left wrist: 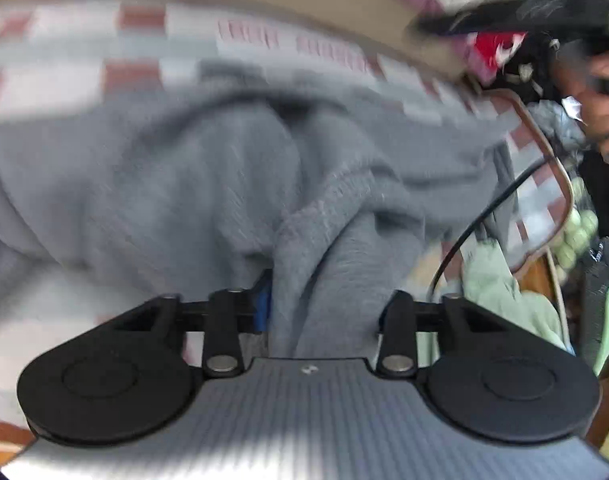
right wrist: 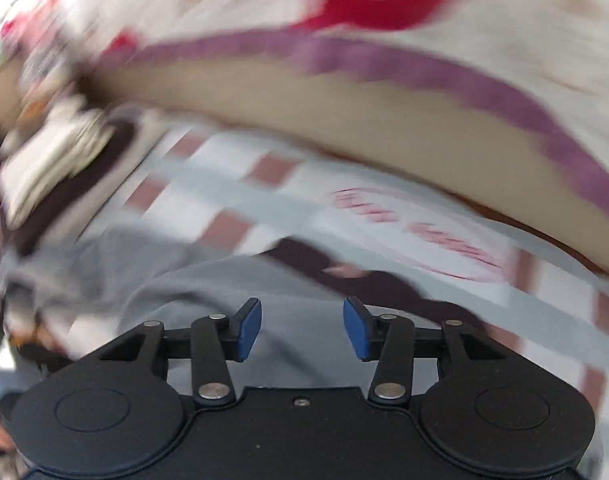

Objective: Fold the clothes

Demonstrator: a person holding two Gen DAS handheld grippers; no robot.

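A grey sweatshirt-like garment (left wrist: 184,184) lies bunched on a bed sheet with red and grey checks (left wrist: 64,80). My left gripper (left wrist: 322,308) is shut on a thick fold of it; the cloth fills the gap, leaving only the left blue pad (left wrist: 264,304) showing. In the right wrist view the same grey garment (right wrist: 208,280) lies under my right gripper (right wrist: 302,328), which stands open with nothing between its blue pads (right wrist: 250,328). A dark patch of cloth (right wrist: 344,276) sits just beyond the fingertips. Both views are motion-blurred.
A person's hand (left wrist: 600,92) holds the other gripper at upper right. A black cable (left wrist: 484,216) and pale green items (left wrist: 496,280) lie off the bed's right edge. A beige band (right wrist: 344,120) and white fabric with red print (right wrist: 384,0) lie past the checked sheet (right wrist: 264,208).
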